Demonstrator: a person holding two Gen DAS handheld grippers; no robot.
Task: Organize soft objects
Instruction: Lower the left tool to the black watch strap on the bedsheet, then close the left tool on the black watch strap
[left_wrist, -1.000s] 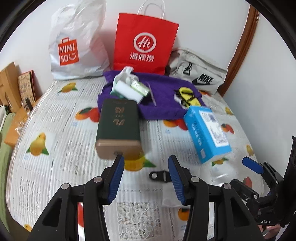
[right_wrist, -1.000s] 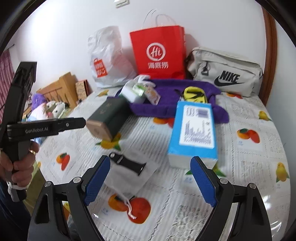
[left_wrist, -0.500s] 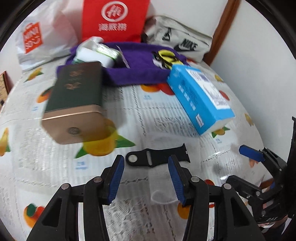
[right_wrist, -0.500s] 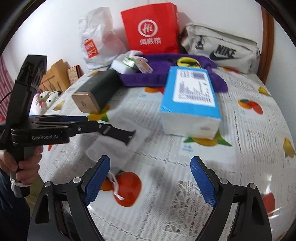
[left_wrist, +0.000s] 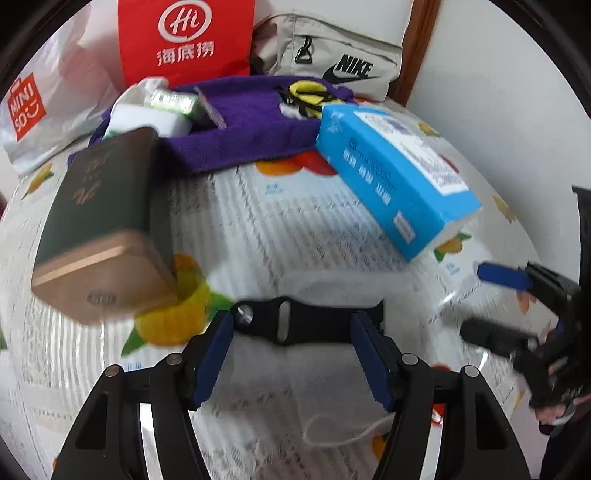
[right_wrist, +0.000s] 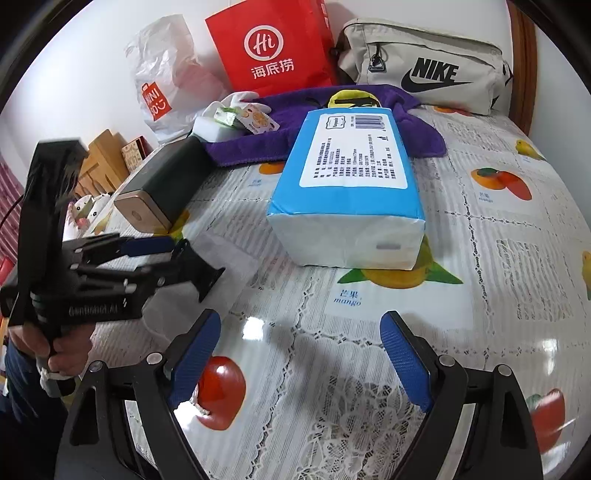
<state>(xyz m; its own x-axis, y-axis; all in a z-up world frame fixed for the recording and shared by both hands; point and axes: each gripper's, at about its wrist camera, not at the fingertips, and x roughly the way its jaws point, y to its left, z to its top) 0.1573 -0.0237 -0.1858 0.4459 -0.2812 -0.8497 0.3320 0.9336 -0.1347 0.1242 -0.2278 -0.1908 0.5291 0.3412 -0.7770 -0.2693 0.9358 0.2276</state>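
Observation:
A black watch strap (left_wrist: 306, 325) lies on a thin white pouch (left_wrist: 332, 373) on the fruit-print table cover. My left gripper (left_wrist: 291, 347) is open, its blue fingers at either end of the strap, low over it. In the right wrist view the left gripper (right_wrist: 155, 254) hovers at the strap (right_wrist: 199, 273). My right gripper (right_wrist: 299, 354) is open and empty, in front of a blue tissue pack (right_wrist: 351, 184). A purple towel (left_wrist: 240, 122) lies at the back.
A dark green tin with a gold lid (left_wrist: 99, 221) lies left of the strap. At the back stand a red paper bag (left_wrist: 184, 40), a white Miniso bag (left_wrist: 33, 107) and a grey Nike bag (right_wrist: 424, 62). Small packets (left_wrist: 162, 107) rest on the towel.
My left gripper has moved forward and down until its fingers flank the strap. My right gripper has moved closer to the tissue pack. Both stay open.

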